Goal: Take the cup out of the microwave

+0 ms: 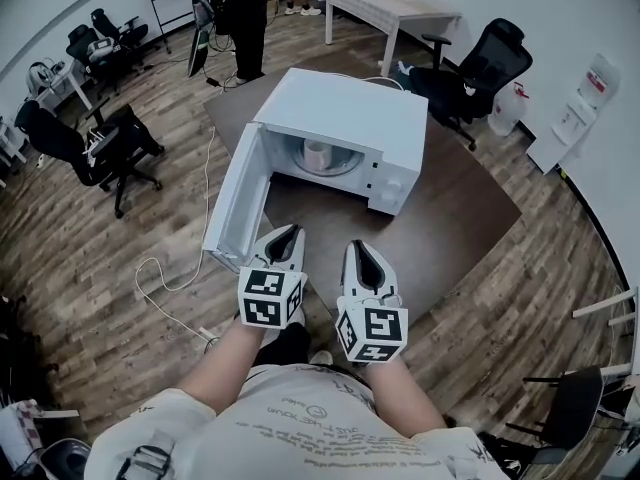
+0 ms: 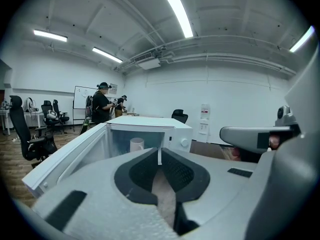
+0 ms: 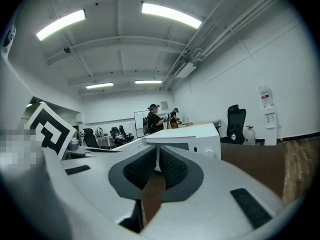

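Pale, off-white cup [image 1: 316, 154]: plain-sided, cylindrical, standing upright. A handle cannot be made out at this range.

Location: inside the cavity of the microwave [image 1: 385, 118], on the round turntable plate [image 1: 345, 164], about mid-cavity.

Microwave: white, boxy, set on a brown surface [image 1: 470, 203]. The door [image 1: 235, 198] is swung wide open to the left. The control panel [image 1: 392, 188] is at the right of the front.

Left gripper [image 1: 289, 232]: white, with its jaws together at the tips and nothing between them. It is held short of the open cavity, well apart from the cup.

Right gripper [image 1: 358, 247]: same make, jaws likewise closed on nothing. It sits just beside the left one and points at the microwave's front.

Background: wood-plank floor [image 1: 120, 258], a black office chair [image 1: 475, 68], and a person [image 1: 240, 8] standing near a far table [image 1: 390, 8].
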